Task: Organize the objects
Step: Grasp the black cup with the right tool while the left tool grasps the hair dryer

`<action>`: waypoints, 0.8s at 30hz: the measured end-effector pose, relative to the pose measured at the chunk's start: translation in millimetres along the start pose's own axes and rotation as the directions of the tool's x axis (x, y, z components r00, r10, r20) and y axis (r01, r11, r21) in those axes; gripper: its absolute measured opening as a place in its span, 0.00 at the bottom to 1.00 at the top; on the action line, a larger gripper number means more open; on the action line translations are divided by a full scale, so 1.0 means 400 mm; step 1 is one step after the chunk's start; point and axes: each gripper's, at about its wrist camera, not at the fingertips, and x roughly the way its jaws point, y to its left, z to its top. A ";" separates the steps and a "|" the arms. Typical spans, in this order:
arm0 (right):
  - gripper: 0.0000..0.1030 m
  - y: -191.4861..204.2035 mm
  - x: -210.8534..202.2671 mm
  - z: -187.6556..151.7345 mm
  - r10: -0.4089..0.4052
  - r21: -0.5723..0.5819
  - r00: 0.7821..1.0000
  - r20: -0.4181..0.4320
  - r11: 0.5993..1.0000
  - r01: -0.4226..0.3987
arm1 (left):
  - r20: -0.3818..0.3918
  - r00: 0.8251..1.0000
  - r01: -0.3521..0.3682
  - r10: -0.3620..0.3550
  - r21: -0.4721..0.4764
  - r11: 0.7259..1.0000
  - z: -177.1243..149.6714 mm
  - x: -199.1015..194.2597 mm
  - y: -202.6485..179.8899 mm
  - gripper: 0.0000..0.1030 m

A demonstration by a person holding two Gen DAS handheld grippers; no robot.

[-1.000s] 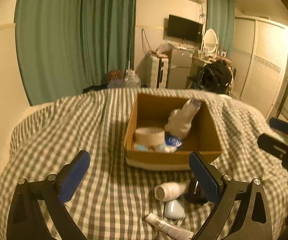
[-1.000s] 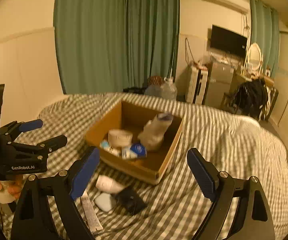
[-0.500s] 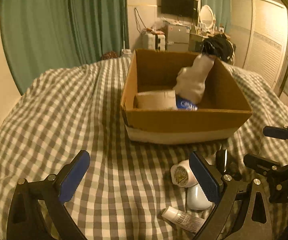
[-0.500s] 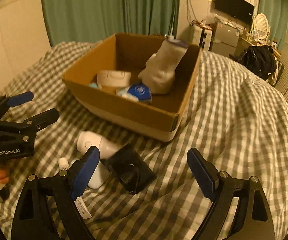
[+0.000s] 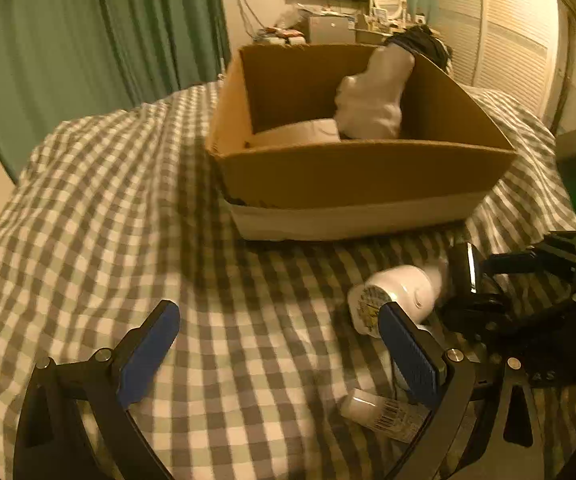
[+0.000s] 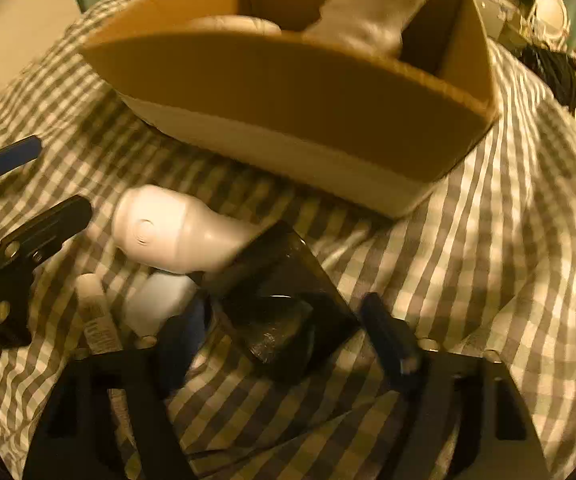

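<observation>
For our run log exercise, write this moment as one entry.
right gripper: open, fingers astride black pouch | left gripper: open, empty | white bottle: on bed | cardboard box: part filled

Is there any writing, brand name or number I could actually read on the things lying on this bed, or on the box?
Nothing reads cleanly.
Small tube: a barcode and fine print, too small to read.
White bottle: a patterned round end, no legible words.
Right gripper body: pale letters, perhaps "AS", cut off and unsure.
Cardboard box: no print visible.
Black pouch: no print visible.
</observation>
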 end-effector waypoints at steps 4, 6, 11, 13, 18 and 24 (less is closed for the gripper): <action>0.65 -0.002 -0.022 -0.011 -0.009 0.001 0.999 0.034 1.000 0.009 | -0.016 0.999 0.031 -0.031 0.012 0.999 -0.009 0.002 -0.014 0.99; 0.63 -0.011 -0.050 -0.021 -0.024 0.016 0.997 0.074 1.000 0.023 | -0.016 0.999 0.043 -0.042 0.021 0.999 -0.013 0.000 -0.021 0.99; 0.58 -0.046 -0.130 -0.050 -0.049 0.073 0.983 0.174 0.997 0.036 | -0.030 0.993 0.116 -0.114 0.060 0.991 -0.008 0.011 -0.058 0.99; 0.57 -0.061 -0.145 -0.056 -0.042 0.096 0.981 0.191 0.995 0.024 | -0.039 0.991 0.131 -0.128 0.081 0.988 -0.003 0.023 -0.081 0.99; 0.55 -0.065 -0.165 -0.038 -0.027 0.128 0.977 0.214 0.992 -0.001 | -0.048 0.987 0.156 -0.151 0.133 0.979 0.013 0.066 -0.134 0.99; 0.54 -0.068 -0.160 -0.039 -0.029 0.142 0.977 0.213 0.990 -0.001 | -0.035 0.975 0.222 -0.220 0.213 0.951 0.023 0.113 -0.187 0.99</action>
